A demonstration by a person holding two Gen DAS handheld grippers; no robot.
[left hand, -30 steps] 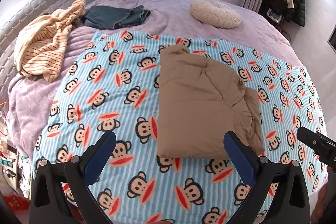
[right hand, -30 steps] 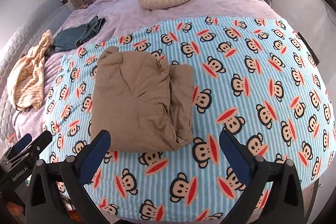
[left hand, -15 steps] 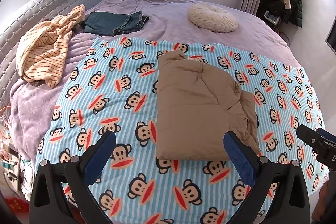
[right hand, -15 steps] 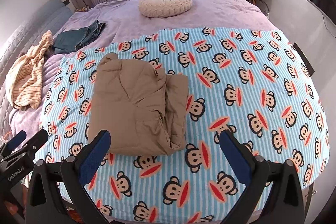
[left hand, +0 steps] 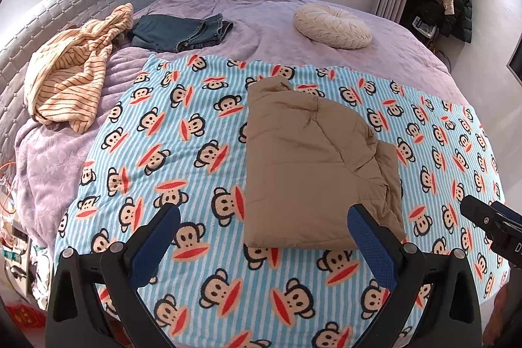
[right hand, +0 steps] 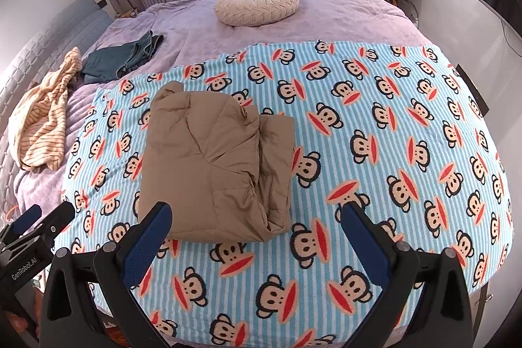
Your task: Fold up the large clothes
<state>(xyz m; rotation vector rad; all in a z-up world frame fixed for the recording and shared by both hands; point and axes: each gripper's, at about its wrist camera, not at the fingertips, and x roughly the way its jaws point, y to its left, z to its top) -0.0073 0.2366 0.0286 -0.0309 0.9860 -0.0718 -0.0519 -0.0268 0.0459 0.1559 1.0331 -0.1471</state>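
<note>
You're pulling both hand-held grippers, left [left hand: 263,242] and right [right hand: 256,238], back from the bed's near edge, spread and empty. Tan jacket [left hand: 313,168] is lying folded; looks done.

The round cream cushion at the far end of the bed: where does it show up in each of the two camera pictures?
Left wrist view: the round cream cushion lies upper right of centre, beyond the folded tan garment.
Right wrist view: the cushion lies top centre, just under the window.
Shared landmark: the folded tan garment on the monkey-print blanket.
</note>
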